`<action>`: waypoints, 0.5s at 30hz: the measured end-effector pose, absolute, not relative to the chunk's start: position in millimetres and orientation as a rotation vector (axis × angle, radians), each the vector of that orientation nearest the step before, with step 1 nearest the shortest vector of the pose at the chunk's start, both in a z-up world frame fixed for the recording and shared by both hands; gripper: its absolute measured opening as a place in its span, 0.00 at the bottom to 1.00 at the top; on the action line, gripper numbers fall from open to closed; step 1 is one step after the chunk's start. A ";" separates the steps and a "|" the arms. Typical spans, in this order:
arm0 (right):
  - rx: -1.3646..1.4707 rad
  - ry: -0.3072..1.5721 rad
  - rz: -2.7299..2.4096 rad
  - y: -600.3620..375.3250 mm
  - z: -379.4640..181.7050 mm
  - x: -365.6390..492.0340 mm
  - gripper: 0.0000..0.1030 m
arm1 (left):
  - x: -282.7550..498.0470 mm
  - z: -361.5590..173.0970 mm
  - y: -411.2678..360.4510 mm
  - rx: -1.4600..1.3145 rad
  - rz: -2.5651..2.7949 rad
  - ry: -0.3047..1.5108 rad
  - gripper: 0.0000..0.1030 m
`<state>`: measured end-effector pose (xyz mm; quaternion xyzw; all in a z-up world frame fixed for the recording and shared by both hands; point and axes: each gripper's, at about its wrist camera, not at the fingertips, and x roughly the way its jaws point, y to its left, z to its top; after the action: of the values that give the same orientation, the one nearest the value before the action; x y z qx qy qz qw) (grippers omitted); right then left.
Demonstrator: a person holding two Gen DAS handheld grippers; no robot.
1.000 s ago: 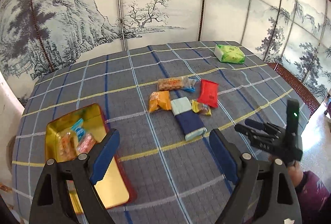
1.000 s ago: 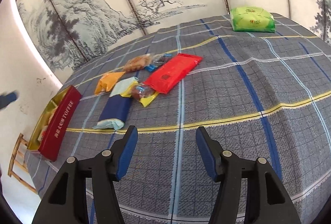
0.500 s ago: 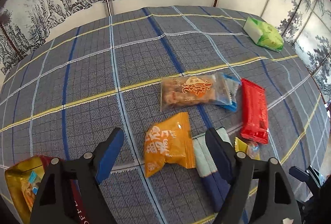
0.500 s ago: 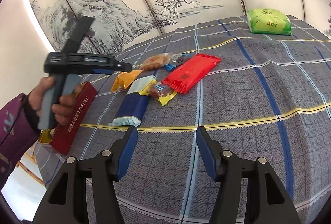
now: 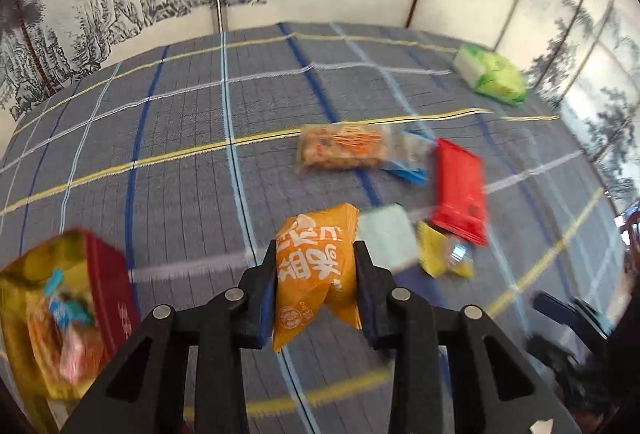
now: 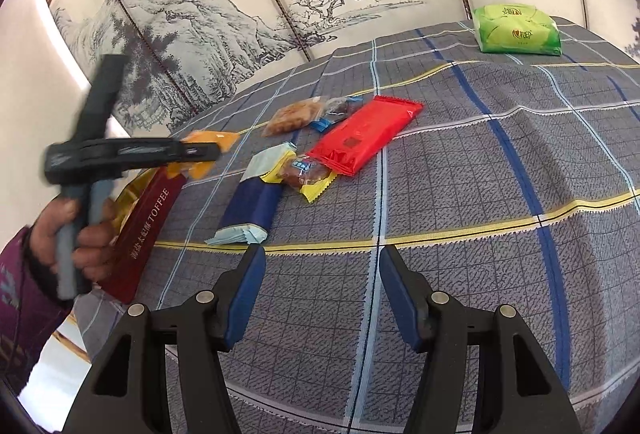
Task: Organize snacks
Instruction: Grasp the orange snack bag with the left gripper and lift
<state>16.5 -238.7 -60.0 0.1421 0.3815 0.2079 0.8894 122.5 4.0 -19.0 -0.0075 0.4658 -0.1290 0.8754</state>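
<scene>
Half a second ago the orange snack packet [image 5: 316, 270] lay flat on the cloth between the open fingers of the left gripper [image 5: 316, 274]; now that gripper has closed on it and the packet is off the checked tablecloth [image 5: 180, 121], pinched at its middle with both ends sticking out; the left wrist view is blurred with motion. In the right wrist view the packet [image 6: 212, 141] shows at the tip of the left gripper, held above the end of the red toffee tin [image 6: 148, 226]; the left hand [image 6: 80, 234] grips the handle. The tin [image 5: 108, 282] sits to the left on the cloth, its gold inside holding a few wrapped sweets [image 5: 60, 318]. Left on the cloth, close together: a clear pack of brown snacks [image 5: 340, 151], a small blue-edged pack [image 5: 410, 157] touching it, a red packet [image 5: 460, 189], a yellow-wrapped sweet [image 5: 444, 254], and a pale green and navy packet [image 6: 256, 197]. A green pack [image 6: 516, 29] lies well apart at the far edge. The right gripper [image 6: 320, 298] hovers over the near cloth, jaws wide apart, nothing between them.
</scene>
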 end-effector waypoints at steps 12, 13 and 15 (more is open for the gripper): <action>0.178 0.890 0.491 -178.8 -58.9 19.9 0.58 | -20.2 20.0 52.7 -0.069 -0.244 0.815 0.30; 0.171 0.900 0.509 -169.7 -59.5 21.9 0.58 | -24.6 20.9 55.3 -0.067 -0.238 0.811 0.30; 0.136 0.916 0.515 -149.5 -59.8 30.5 0.58 | -33.4 24.4 65.5 -0.072 -0.221 0.799 0.30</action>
<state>30.5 -149.5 -59.8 0.0650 0.4370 0.2456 0.8628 -33.4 65.5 24.4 -0.0350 0.3881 -0.1075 0.9147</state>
